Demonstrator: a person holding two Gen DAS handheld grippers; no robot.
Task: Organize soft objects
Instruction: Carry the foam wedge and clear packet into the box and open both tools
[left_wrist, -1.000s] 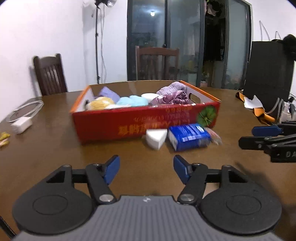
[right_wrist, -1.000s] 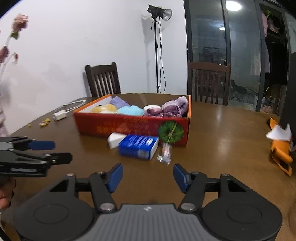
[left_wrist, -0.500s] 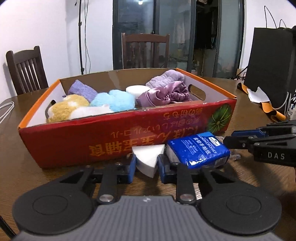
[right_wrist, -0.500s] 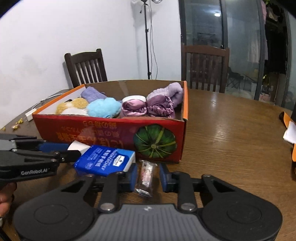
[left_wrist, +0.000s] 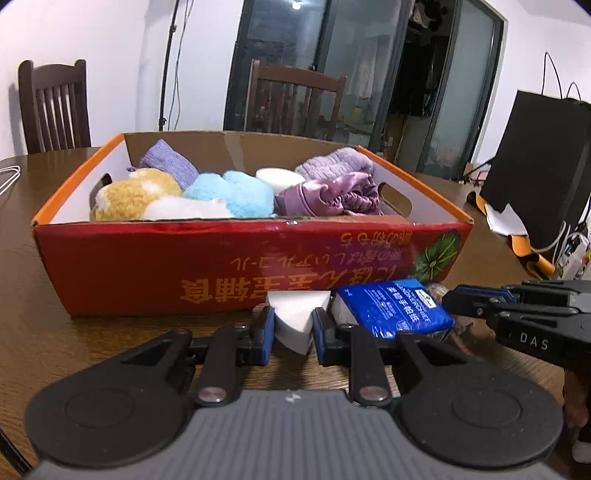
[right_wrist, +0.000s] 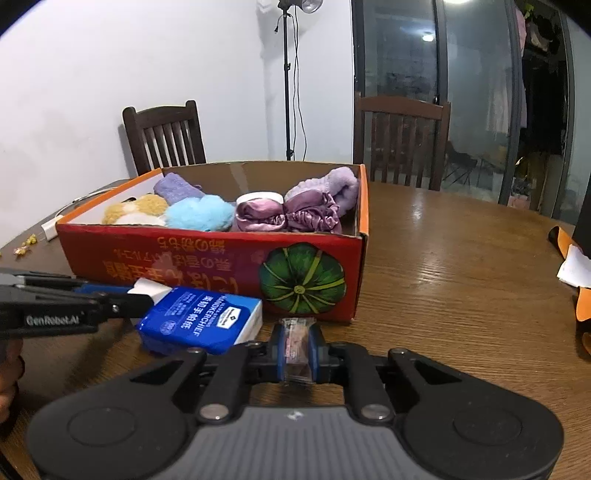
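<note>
Two claws pinching — left claw (left_wrist: 293, 326) on white sponge (left_wrist: 295, 323), right claw (right_wrist: 295, 349) on clear packet (right_wrist: 295, 345) — beside "HANDKERCHIEF" pack (right_wrist: 201, 321).

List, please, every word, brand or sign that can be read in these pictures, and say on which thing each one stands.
"DAS": side of the right claw, in the left wrist view.
"GenRobot.AI": side of the left claw, in the right wrist view.
"HANDKERCHIEF": blue tissue pack; its Chinese characters and small logo are too small to read.
Orange characters on the red box: upside down, not readable for me.

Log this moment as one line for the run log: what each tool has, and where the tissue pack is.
left tool: shut on white sponge wedge | right tool: shut on clear packet | blue tissue pack: on table, before red box
</note>
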